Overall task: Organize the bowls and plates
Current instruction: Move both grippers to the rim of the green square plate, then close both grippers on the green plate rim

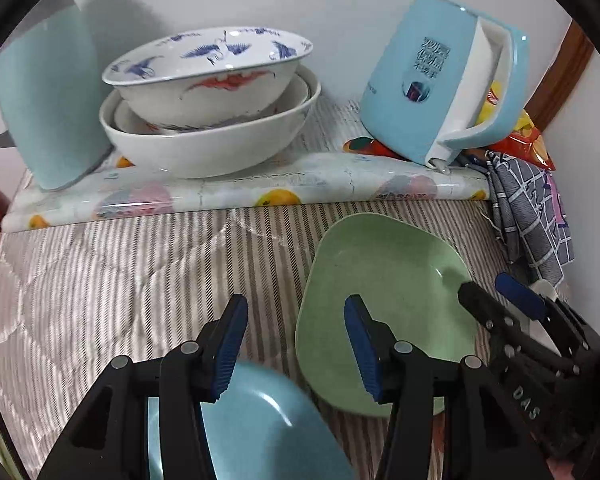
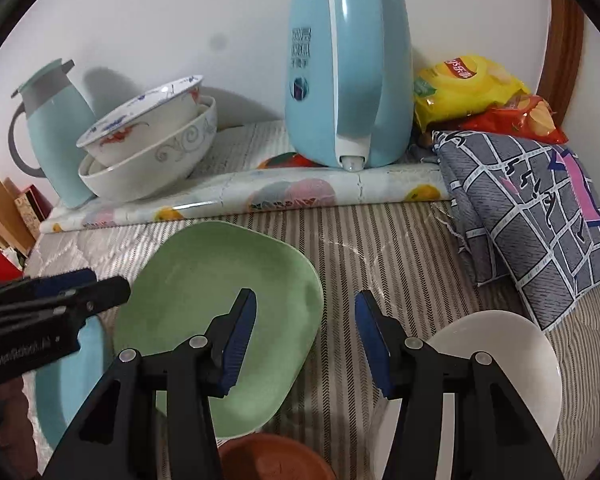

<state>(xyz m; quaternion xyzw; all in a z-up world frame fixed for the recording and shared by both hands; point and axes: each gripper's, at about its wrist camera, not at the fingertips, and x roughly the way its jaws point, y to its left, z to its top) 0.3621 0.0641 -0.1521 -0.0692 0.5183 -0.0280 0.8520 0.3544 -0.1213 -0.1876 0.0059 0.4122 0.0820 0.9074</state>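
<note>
1. Far left, back ledge: pale blue thermos jug (image 2: 56, 132) with grey handle, upright, touching the bowl stack beside it
2. Bowl stack (image 1: 208, 100): blue-and-red patterned bowl nested in a second bowl, both inside a large white bowl, on the fruit-print mat (image 1: 236, 192); top bowl sits tilted
3. Blue plate (image 1: 260, 420): on the striped cloth (image 1: 120, 272), low left, under the left gripper (image 1: 296, 344); jaws released, wide apart, nothing between the pads
4. Green plate (image 2: 220, 300): centre of the striped cloth, just beside the blue plate; whether the rims touch, cannot tell
5. Right gripper (image 2: 306, 340): jaws released, gap open; left finger over the green plate's right part, right finger over the cloth
6. Brown dish (image 2: 272, 460): bottom edge, partly hidden
7. Blue kettle (image 2: 344, 68): on the ledge, handle toward the camera
8. White plate (image 2: 512, 356): low right, under the right finger
9. Grey checked cloth (image 2: 532, 200), yellow and red snack bags (image 2: 472, 88): far right
</note>
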